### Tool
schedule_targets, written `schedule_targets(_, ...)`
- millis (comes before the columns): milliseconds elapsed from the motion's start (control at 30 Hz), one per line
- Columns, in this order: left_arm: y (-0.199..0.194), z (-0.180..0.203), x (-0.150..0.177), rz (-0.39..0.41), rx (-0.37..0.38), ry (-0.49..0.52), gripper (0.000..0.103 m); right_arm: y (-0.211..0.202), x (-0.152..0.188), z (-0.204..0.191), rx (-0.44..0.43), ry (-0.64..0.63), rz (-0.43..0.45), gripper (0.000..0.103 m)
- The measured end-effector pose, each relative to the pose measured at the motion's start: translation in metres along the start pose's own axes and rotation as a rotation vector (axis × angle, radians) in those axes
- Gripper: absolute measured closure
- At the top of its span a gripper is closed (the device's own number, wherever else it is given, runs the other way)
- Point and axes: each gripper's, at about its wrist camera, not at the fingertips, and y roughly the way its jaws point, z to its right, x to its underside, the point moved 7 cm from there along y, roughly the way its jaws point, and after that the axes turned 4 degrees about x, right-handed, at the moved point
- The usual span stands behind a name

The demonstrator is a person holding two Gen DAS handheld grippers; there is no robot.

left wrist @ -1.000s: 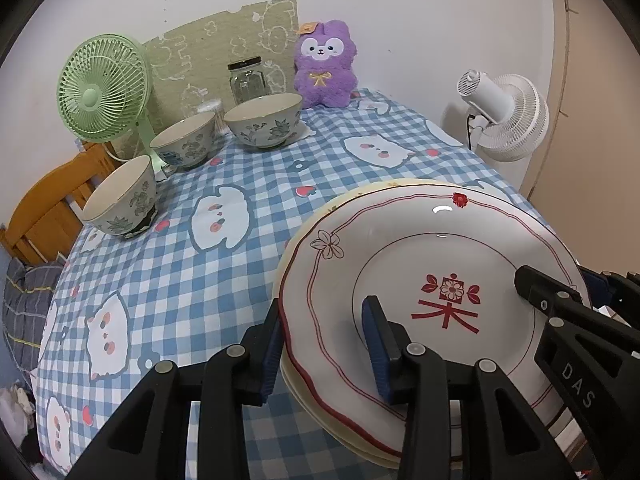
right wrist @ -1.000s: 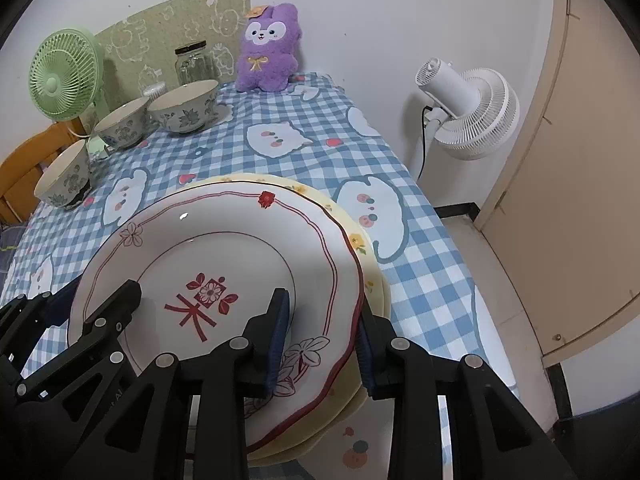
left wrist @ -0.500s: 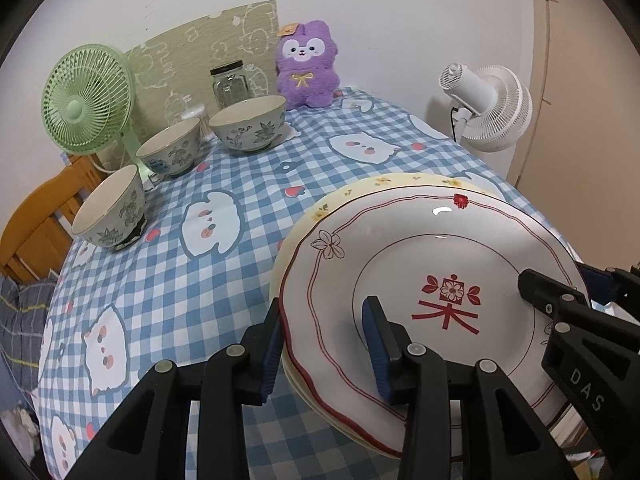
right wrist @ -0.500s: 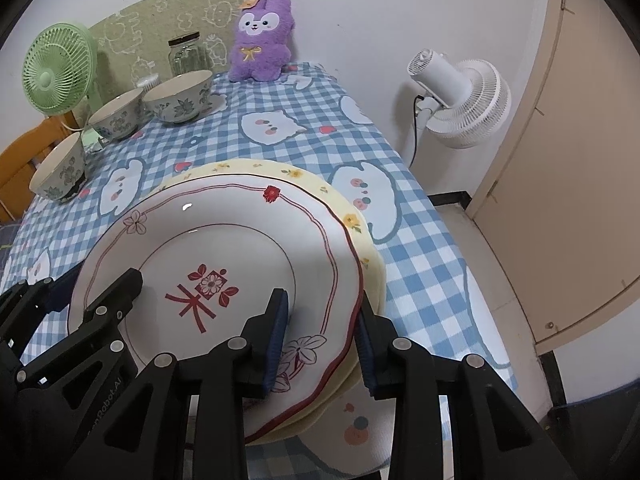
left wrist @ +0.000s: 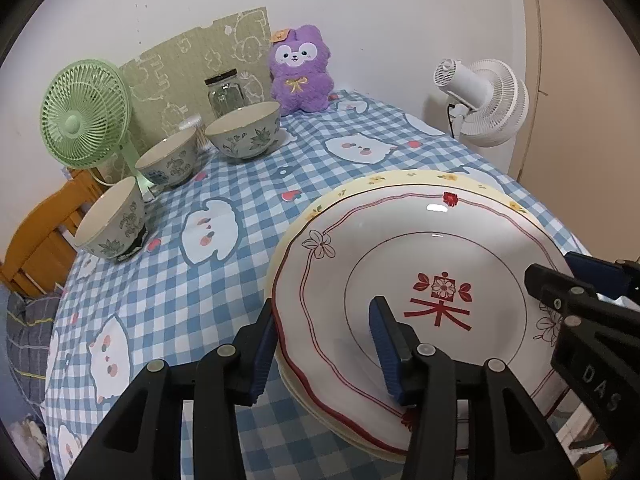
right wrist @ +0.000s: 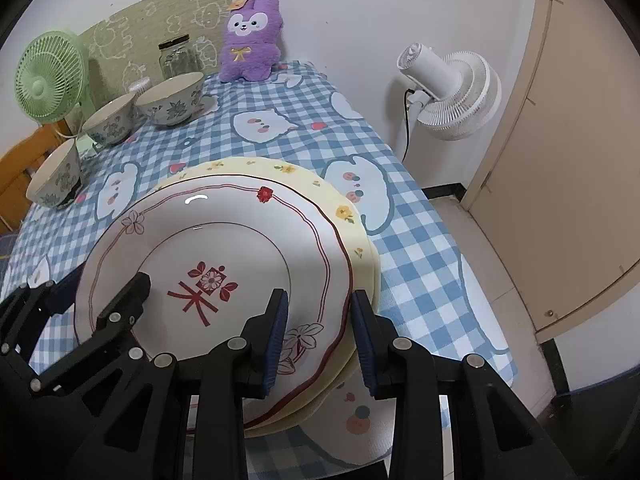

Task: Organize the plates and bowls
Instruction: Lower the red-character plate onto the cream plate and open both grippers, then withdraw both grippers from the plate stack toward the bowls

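A white plate with red trim (left wrist: 420, 248) lies on top of a yellow flower-rimmed plate (left wrist: 400, 178) at the near end of the checked table. My left gripper (left wrist: 324, 350) straddles the stack's left rim. Its jaws are opening, and the inner pad stands off the white plate's face. My right gripper (right wrist: 318, 336) is shut on the stack's right rim, one pad on the white plate (right wrist: 224, 240) and one outside the yellow plate (right wrist: 320, 192). Three patterned bowls (left wrist: 244, 130) (left wrist: 168, 160) (left wrist: 110, 220) stand apart at the far left.
A green fan (left wrist: 82, 114), a glass jar (left wrist: 226, 90) and a purple plush toy (left wrist: 300, 68) line the back wall. A white fan (right wrist: 448, 92) and a beige door (right wrist: 560, 160) stand off the table's right edge. A wooden chair (left wrist: 36, 236) is at the left.
The left gripper's fingers have spread a little wider around the stack's rim. Both views have tilted slightly. The plates and the right gripper's hold look the same.
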Motion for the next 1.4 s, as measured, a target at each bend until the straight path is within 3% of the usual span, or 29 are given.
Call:
schedule_targets(100, 0.006, 0.004, 0.001, -0.013, -0.037, 0.020, 0.039, 0.001, -0.003, 0.002, -0.029, 0.017, 0.000, 0.067)
schedule_targets(267, 0.009, 0.013, -0.002, -0.007, -0.029, 0.029, 0.030, 0.001, -0.008, 0.003, -0.048, 0.006, 0.015, 0.066)
schedule_targets(333, 0.010, 0.014, -0.003, -0.002, -0.036, 0.031, 0.029, 0.001, -0.010, 0.004, -0.057, 0.005, 0.018, 0.060)
schedule_targets(400, 0.011, 0.014, -0.003, -0.005, -0.029, 0.030, 0.028, 0.000, -0.011, 0.005, -0.071, 0.009, 0.031, 0.039)
schedule_targets(500, 0.011, 0.010, -0.003, -0.034, -0.017, 0.008, 0.019, -0.008, -0.016, 0.004, -0.081, 0.000, 0.079, 0.028)
schedule_targets(700, 0.001, 0.009, -0.001, -0.055, 0.004, 0.016, 0.017, -0.025, -0.024, -0.009, -0.104, -0.042, 0.132, 0.026)
schedule_targets(1000, -0.037, -0.009, -0.011, 0.013, -0.010, -0.064, 0.007, -0.055, -0.032, -0.027, -0.140, -0.085, 0.204, 0.025)
schedule_targets(1400, -0.089, -0.047, -0.024, 0.089, -0.073, -0.167, 0.006, -0.103, -0.040, -0.061, -0.201, -0.177, 0.280, 0.021)
